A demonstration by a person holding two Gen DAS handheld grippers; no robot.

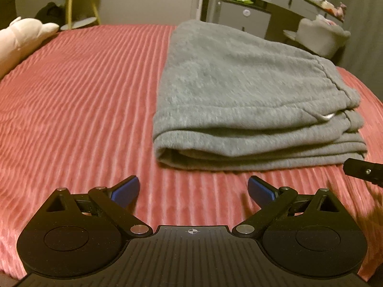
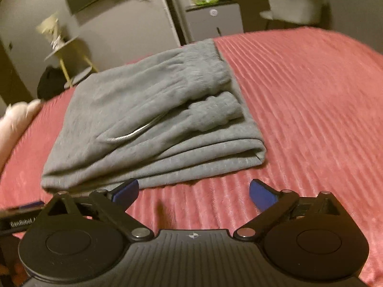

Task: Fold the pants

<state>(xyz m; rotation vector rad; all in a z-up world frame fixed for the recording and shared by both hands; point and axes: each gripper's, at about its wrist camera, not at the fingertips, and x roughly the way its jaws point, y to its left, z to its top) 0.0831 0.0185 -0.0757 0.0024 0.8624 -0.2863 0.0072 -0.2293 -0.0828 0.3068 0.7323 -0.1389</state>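
A: What is seen carrying everything?
B: A bed [image 1: 83, 95] covered by a ribbed pink-red spread, filling most of the frame.
A: What is laid directly on it?
B: Grey pants [image 1: 239, 91], folded into a layered stack, are seen right of centre in the left wrist view. A pale plush toy [image 1: 21, 38] is rested at the upper left edge
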